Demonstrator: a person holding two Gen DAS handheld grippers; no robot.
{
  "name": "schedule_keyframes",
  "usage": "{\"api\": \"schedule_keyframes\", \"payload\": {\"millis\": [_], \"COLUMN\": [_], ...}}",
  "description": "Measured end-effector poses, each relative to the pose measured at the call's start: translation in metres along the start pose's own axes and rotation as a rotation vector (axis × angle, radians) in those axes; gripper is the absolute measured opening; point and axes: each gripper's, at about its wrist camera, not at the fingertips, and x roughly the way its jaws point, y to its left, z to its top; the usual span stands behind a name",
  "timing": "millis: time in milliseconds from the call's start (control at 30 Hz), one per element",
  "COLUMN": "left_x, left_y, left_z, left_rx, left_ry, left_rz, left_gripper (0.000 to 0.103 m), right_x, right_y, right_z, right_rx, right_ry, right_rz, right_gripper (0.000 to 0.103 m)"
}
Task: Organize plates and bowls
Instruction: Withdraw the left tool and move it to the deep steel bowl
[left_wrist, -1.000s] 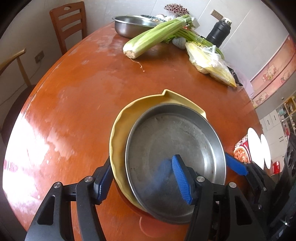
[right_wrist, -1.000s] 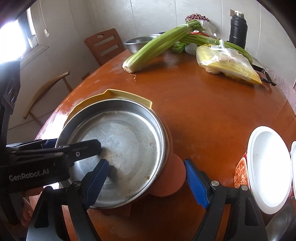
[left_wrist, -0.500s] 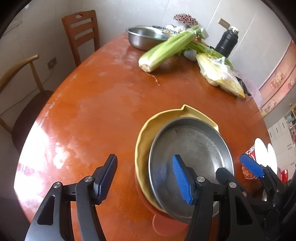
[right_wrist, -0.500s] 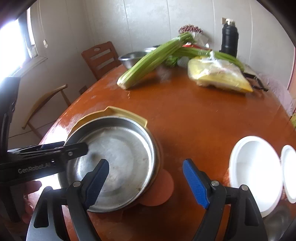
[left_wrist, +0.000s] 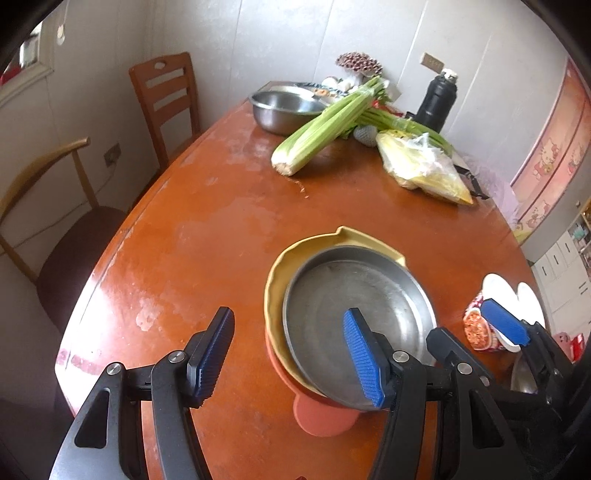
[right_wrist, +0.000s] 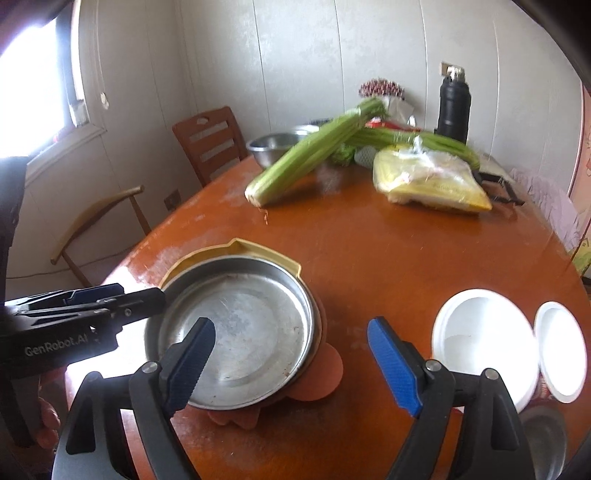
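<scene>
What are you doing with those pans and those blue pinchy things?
A person is tidying dishes with two grippers. A steel pan sits stacked inside a yellow dish on an orange plate on the table. The left gripper and right gripper are both open and hold nothing.

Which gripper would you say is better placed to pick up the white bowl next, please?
Probably the right gripper: it is open, and the white bowl sits just past its right finger, on its side of the table. The left gripper, also open, hovers beyond the stacked steel plate, farther from the bowl.
</scene>
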Motion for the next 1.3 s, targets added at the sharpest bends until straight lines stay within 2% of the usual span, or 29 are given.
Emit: {"api": "schedule_keyframes", "payload": {"millis": [167, 467, 767, 1167, 1300], "left_x": [-0.015, -0.037, -0.048, -0.055, -0.049], "left_y": [-0.017, -0.049, -0.090, -0.153, -0.174], "left_z": [-0.004, -0.010, -0.020, -0.027, -0.028], "left_rx": [0.034, 0.078, 0.122, 0.210, 0.229], "left_ry": [-0.027, -0.067, -0.080, -0.090, -0.074], "left_rz": [-0.011, -0.027, -0.060, -0.130, -0.142], "left_gripper": [0.063, 0.063, 0.063, 0.064, 0.064], "right_x": [-0.029, -0.082, -0.121, -0.174, -0.186], "right_y": [0.000, -0.028, -0.066, -0.144, -0.169], "right_z": [-0.003, -0.005, -0.016, -0.039, -0.046], "right_rx": [-0.007, 0.060, 0.087, 0.161, 0.194], "right_ry": [-0.068, -0.211, -0.272, -0.323, -0.314], "right_rz": [0.006, 0.002, -0.071, -0.198, -0.210], "right_gripper": [0.089, 0.094, 0.095, 0.095, 0.095]}}
